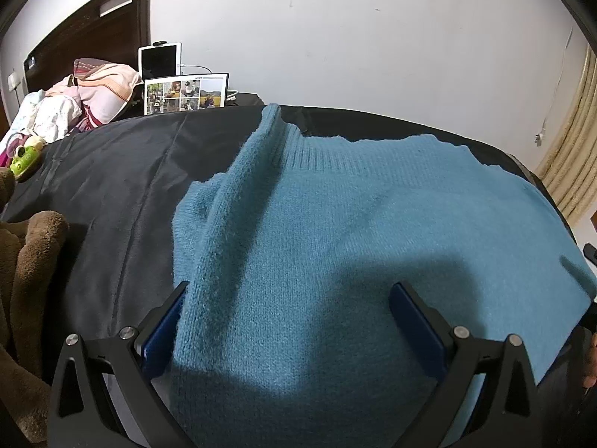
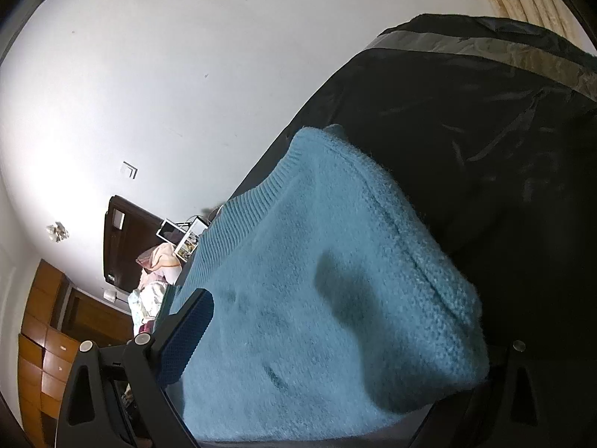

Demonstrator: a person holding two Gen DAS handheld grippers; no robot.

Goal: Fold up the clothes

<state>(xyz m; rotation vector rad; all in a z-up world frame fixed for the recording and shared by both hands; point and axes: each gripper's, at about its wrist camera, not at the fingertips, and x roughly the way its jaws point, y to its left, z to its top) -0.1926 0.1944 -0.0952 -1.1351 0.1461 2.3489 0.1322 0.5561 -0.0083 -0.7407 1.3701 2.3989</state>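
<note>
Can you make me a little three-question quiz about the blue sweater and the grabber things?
1. True or false: the left gripper has its jaws spread wide over the blue sweater.
2. What does the sweater lie on? A) a black cloth B) a wooden floor C) a white towel
3. Fill in: in the left wrist view, a long ridge of knit runs down the sweater's ____ side.

Key:
1. True
2. A, the black cloth
3. left

The right gripper shows one blue pad; sweater hides the other, so its state is unclear.
</note>
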